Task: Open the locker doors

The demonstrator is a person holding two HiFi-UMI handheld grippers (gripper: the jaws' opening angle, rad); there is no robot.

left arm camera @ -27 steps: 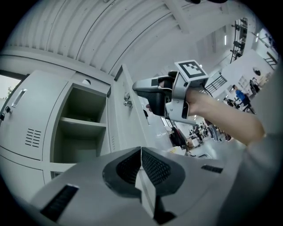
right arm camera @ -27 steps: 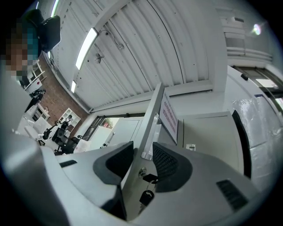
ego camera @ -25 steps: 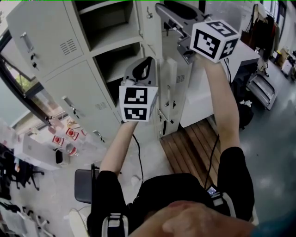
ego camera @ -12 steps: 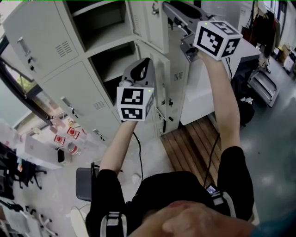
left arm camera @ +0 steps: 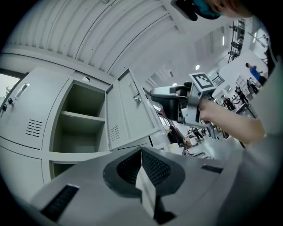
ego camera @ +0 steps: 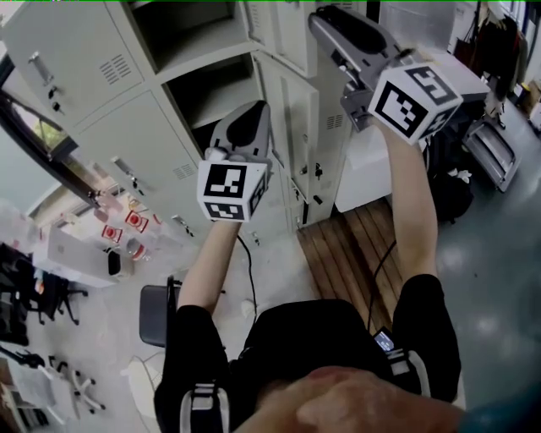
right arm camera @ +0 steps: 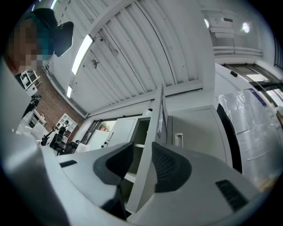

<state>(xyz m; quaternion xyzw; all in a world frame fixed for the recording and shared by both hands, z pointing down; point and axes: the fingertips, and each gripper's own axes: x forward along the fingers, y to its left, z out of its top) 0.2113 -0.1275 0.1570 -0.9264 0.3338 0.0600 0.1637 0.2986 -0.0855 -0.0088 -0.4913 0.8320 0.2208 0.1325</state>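
Note:
Grey lockers fill the head view. My right gripper (ego camera: 319, 15) is at the free edge of the upper locker door (ego camera: 275, 34), which stands open. That door (right arm camera: 152, 141) runs edge-on between the right gripper's (right arm camera: 142, 145) jaws, against the right pad with a gap on the left. The jaws are open. My left gripper (ego camera: 254, 110) is at the lower locker door (ego camera: 292, 127), also open. In the left gripper view a thin light door edge (left arm camera: 146, 190) sits pinched between the pads of the left gripper (left arm camera: 142, 154). The right gripper (left arm camera: 152, 93) shows there too.
Closed lockers with handles (ego camera: 38, 68) stand on the left. A wooden slatted platform (ego camera: 355, 254) lies on the floor below the lockers, with a white cabinet (ego camera: 363, 178) beside it. Boxes and clutter (ego camera: 110, 245) and a dark chair (ego camera: 152, 313) are at the lower left.
Both grippers have sunk a little. In the head view the right one has shifted right and down. Both doors stay open.

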